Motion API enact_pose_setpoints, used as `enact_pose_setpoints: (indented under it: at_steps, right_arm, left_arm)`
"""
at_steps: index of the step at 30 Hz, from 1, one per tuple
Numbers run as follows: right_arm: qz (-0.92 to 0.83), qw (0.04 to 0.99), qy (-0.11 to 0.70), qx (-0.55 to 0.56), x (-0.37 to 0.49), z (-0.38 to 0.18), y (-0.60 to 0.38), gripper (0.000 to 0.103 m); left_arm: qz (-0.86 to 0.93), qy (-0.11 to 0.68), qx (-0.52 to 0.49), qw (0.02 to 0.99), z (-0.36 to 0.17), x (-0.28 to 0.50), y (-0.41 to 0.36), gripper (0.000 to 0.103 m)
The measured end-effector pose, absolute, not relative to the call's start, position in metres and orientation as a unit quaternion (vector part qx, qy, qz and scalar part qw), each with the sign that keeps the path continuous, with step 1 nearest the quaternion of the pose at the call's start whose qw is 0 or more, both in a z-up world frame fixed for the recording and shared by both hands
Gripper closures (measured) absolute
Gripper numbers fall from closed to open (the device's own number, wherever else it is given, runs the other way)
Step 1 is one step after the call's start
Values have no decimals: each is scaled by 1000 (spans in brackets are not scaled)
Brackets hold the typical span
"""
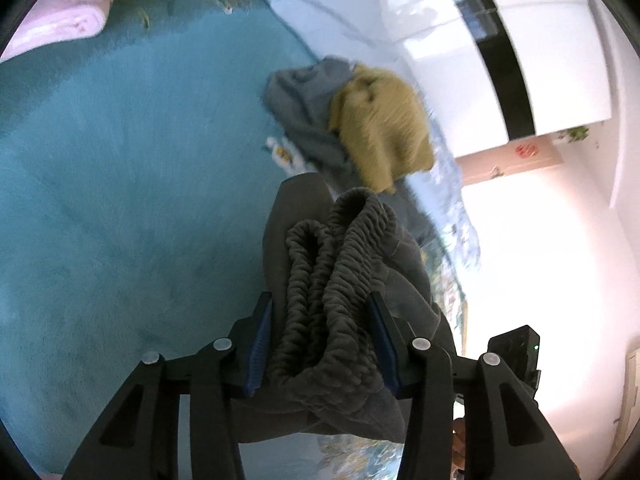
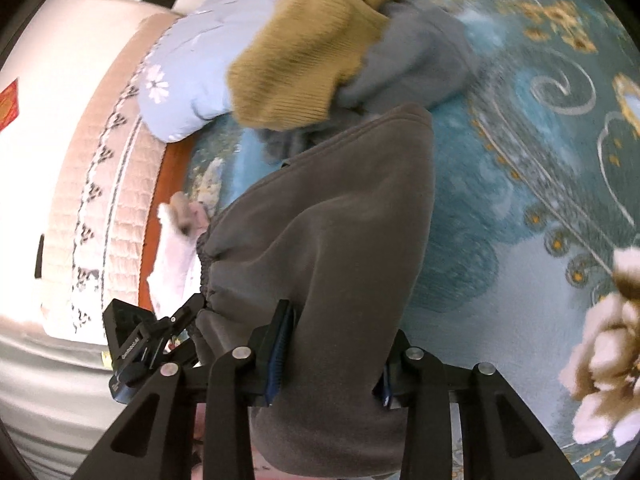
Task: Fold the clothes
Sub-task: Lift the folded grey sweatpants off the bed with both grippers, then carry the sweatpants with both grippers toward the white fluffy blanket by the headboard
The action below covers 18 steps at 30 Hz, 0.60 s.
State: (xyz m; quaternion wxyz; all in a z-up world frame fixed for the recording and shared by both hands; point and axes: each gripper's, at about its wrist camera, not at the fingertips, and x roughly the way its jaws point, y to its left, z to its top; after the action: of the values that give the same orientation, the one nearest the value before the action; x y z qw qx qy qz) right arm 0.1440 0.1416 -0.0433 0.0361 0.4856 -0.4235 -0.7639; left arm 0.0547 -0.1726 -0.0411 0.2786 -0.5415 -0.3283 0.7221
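The left gripper (image 1: 320, 312) has its jaws pinching the bunched waistband of the grey trousers (image 1: 340, 272), low in the frame. The right gripper's (image 2: 334, 344) jaws pinch the same trousers, above the teal rug (image 2: 500, 208).

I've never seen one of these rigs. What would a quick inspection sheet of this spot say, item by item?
Surface: teal patterned carpet, ornate at the edges.
Job's things: grey-brown garment with gathered waistband, lifted between both grippers; mustard knit lying on a grey garment farther away.
Clutter: pink folded towel; pale blue pillow; cream fluffy thing at the edge.
Grippers: left gripper shut on the waistband; right gripper shut on the garment's cloth.
Cables: nothing seen.
Surroundings: bright white walls, a dark vertical strip, a quilted beige border.
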Motion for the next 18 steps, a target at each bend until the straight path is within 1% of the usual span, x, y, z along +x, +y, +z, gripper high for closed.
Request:
enact_pose_setpoints:
  at_steps: [3, 7, 12, 18]
  right_arm:
    - [-777, 52, -403, 481, 136, -22, 132, 65]
    - [-795, 84, -365, 477, 113, 11, 109, 65]
    - [-812, 136, -325, 465, 77, 50, 66, 65]
    - [-802, 198, -328, 458, 31, 72, 10, 65]
  left_arm:
    - [733, -353, -510, 278, -27, 62, -188, 56]
    - [750, -365, -482, 270, -7, 69, -212, 57]
    - [774, -382, -439, 248, 27, 70, -260, 57]
    - [810, -378, -394, 213, 71, 71, -327, 57]
